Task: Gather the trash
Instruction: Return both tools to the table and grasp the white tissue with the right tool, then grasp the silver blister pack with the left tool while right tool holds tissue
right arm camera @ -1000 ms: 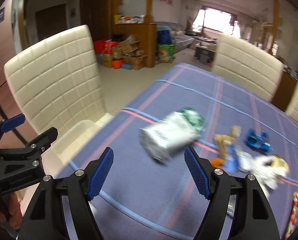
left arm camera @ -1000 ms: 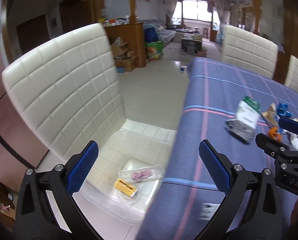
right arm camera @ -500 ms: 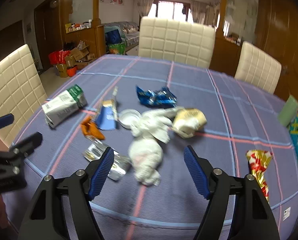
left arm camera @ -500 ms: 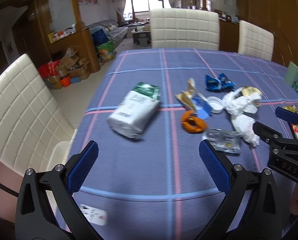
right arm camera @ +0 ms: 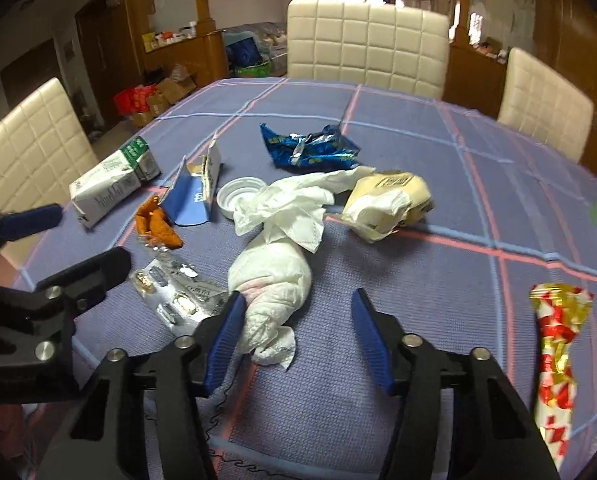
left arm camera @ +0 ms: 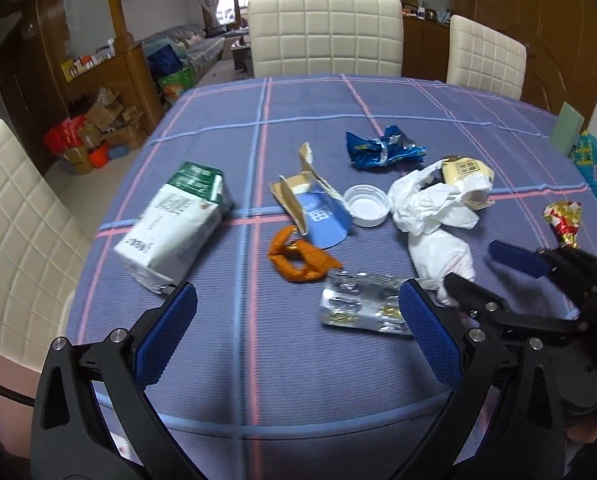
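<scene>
Nothing in hand: trash strewn over the table (left arm camera: 258, 360). Left gripper (left arm camera: 298, 328) released, empty. Right gripper (right arm camera: 298, 340) closing around the wadded tissue (right arm camera: 274, 280), not yet pinching. Milk carton (left arm camera: 174, 232), wrappers remain.

The left gripper (left arm camera: 298, 332) points down at a slant with its jaws wide apart and nothing in them. The right gripper (right arm camera: 296, 338) sits just beside it, also tilted down, its jaws closing.
</scene>
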`<state>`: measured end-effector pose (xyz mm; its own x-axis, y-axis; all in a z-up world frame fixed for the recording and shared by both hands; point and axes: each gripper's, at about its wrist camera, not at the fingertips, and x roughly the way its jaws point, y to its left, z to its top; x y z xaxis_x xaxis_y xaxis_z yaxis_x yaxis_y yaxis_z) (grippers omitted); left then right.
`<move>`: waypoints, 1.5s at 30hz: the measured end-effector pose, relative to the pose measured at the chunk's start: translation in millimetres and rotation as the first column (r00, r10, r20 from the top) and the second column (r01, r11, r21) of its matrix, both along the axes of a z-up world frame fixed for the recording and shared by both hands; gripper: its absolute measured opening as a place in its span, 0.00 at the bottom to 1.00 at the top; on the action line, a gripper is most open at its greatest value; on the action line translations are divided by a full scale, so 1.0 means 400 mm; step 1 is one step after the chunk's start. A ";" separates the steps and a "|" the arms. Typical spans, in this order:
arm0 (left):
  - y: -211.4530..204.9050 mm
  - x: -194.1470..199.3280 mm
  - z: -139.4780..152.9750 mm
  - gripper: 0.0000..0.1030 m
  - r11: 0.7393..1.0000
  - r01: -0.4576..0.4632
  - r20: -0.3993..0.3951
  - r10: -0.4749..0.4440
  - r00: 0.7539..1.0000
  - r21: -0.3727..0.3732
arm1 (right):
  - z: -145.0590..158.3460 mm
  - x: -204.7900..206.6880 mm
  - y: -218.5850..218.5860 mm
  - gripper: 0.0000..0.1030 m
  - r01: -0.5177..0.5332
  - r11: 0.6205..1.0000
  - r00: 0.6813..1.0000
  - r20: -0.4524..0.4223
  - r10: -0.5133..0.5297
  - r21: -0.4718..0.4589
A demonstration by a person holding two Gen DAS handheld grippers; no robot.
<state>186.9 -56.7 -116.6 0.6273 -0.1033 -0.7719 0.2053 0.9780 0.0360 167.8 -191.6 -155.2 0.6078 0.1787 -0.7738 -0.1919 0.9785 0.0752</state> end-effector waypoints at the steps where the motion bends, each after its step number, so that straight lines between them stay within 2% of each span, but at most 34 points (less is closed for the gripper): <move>1: -0.008 0.006 -0.003 0.96 1.000 0.002 -0.011 -0.003 1.000 -0.006 | 0.000 -0.001 -0.003 0.21 -0.023 0.999 1.000 -0.002 0.023 0.028; 2: -0.016 0.011 -0.008 0.96 1.000 -0.001 -0.020 0.000 1.000 -0.004 | 0.002 -0.005 -0.002 0.18 -0.046 0.998 0.999 -0.006 0.046 0.038; 6: -0.043 0.013 -0.022 0.96 1.000 0.009 -0.032 -0.009 0.999 -0.006 | 0.008 -0.023 -0.004 0.15 -0.052 0.998 0.998 0.021 0.053 -0.042; 9: -0.055 0.010 -0.026 0.96 1.000 0.020 -0.040 -0.021 0.999 -0.025 | 0.014 -0.029 -0.024 0.15 -0.023 0.998 0.999 0.024 0.024 -0.051; 13: -0.083 -0.006 -0.039 0.96 0.998 0.063 -0.036 -0.062 0.997 0.015 | 0.042 -0.030 -0.080 0.15 0.006 1.000 1.000 0.026 -0.006 0.025; 19: -0.154 -0.037 -0.057 0.96 0.981 0.192 -0.046 -0.190 0.981 0.027 | 0.038 -0.025 -0.134 0.15 0.011 0.984 0.999 -0.044 -0.003 0.176; 24: -0.229 -0.056 -0.086 0.97 0.959 0.242 -0.024 -0.241 0.970 0.147 | 0.035 -0.023 -0.130 0.15 0.006 0.983 0.998 -0.056 0.004 0.184; 26: -0.242 -0.049 -0.095 0.97 0.955 0.253 -0.035 -0.250 0.968 0.157 | 0.035 -0.022 -0.128 0.15 0.003 0.982 0.998 -0.057 0.008 0.187; 29: -0.248 -0.035 -0.098 0.97 0.957 0.260 -0.046 -0.256 0.966 0.132 | 0.030 -0.020 -0.132 0.15 0.004 0.982 0.998 -0.064 0.008 0.190; 33: -0.222 -0.012 -0.105 0.97 0.970 0.236 -0.082 -0.232 0.969 0.052 | 0.019 -0.013 -0.139 0.15 0.022 0.985 0.998 -0.069 -0.010 0.170; 35: -0.210 -0.009 -0.107 0.94 0.973 0.232 -0.092 -0.229 0.969 0.019 | 0.011 -0.009 -0.139 0.15 0.025 0.986 0.997 -0.078 -0.013 0.164; 36: -0.204 -0.009 -0.106 0.88 0.972 0.237 -0.095 -0.236 0.967 0.000 | 0.009 -0.009 -0.138 0.15 0.025 0.987 0.997 -0.079 -0.012 0.162; 37: -0.203 -0.011 -0.102 0.77 0.971 0.238 -0.088 -0.237 0.968 0.002 | 0.007 -0.009 -0.133 0.15 0.023 0.988 0.997 -0.076 -0.011 0.152; 38: -0.203 -0.015 -0.096 0.71 0.969 0.245 -0.080 -0.244 0.966 0.004 | 0.008 -0.012 -0.130 0.15 0.021 0.990 0.997 -0.071 -0.011 0.142; 45: -0.200 -0.019 -0.093 0.71 0.970 0.243 -0.086 -0.241 0.967 0.018 | 0.009 -0.016 -0.124 0.15 0.023 0.992 0.998 -0.061 -0.016 0.121</move>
<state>179.4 -136.5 -153.7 0.5201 -0.2216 -0.8249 0.4393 0.8976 0.0358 161.2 -241.1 -151.8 0.5656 0.2620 -0.7820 -0.1645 0.9650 0.2043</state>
